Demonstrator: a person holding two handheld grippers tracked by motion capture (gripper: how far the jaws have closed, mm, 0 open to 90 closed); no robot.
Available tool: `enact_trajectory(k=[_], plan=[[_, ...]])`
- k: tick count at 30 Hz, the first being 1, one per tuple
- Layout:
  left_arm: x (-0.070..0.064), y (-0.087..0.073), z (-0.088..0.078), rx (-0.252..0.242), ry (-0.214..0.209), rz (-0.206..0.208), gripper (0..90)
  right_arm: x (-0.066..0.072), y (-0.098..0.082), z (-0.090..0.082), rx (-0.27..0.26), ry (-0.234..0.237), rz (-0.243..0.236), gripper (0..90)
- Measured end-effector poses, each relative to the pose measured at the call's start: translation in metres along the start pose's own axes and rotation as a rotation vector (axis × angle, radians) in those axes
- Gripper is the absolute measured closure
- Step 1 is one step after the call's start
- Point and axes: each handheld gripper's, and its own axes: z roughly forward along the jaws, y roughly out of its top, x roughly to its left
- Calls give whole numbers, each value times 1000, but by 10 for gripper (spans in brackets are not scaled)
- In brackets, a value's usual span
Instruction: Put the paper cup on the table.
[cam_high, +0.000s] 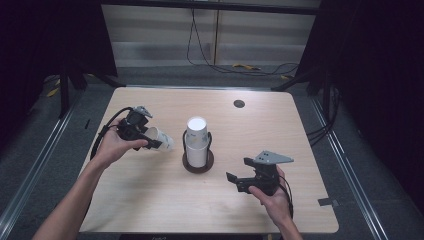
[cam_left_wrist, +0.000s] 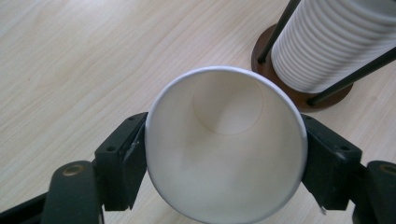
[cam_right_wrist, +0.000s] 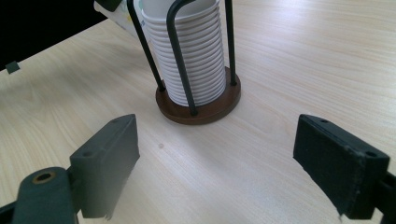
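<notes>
The left claw gripped a cup at centre-left, its axis level and base toward the stack at its right; the right claw stood wide, lower right.

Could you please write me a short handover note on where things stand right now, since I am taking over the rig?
Left gripper: holds one white paper cup on its side between its jaws, mouth toward its camera, just left of the cup holder.
Right gripper: jaws open, nothing between them, low over the table, in front and to the right of the holder.
Holder: dark round base with black wire uprights, mid-table, with a stack of white cups in it.
Done: one cup is apart from the stack and in the left jaws.
Left: probably setting that cup down or stacking it; the frames do not show which.
</notes>
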Motion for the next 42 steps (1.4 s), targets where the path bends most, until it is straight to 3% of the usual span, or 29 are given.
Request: enact_trajectory(k=[15, 18, 20, 26, 30, 33, 42], plan=[[-10, 15, 16, 105, 58, 44, 250, 1, -1, 0, 7, 2, -1, 137], [-12, 17, 18, 125, 53, 47, 248, 0, -1, 0, 3, 0, -5, 137], [-11, 20, 18, 153, 43, 74, 246, 0, -1, 0, 3, -2, -1, 137], [-13, 24, 26, 194, 71, 82, 242, 0, -1, 0, 9, 7, -5, 137], [-15, 25, 29, 194, 104, 62, 232, 0, -2, -1, 10, 5, -3, 136], [-12, 25, 31, 195, 103, 43, 226, -1, -2, -1, 14, 3, -2, 137], [-8, 21, 33, 137, 106, -10, 213, -1, -3, 2, 29, 8, 1, 136]])
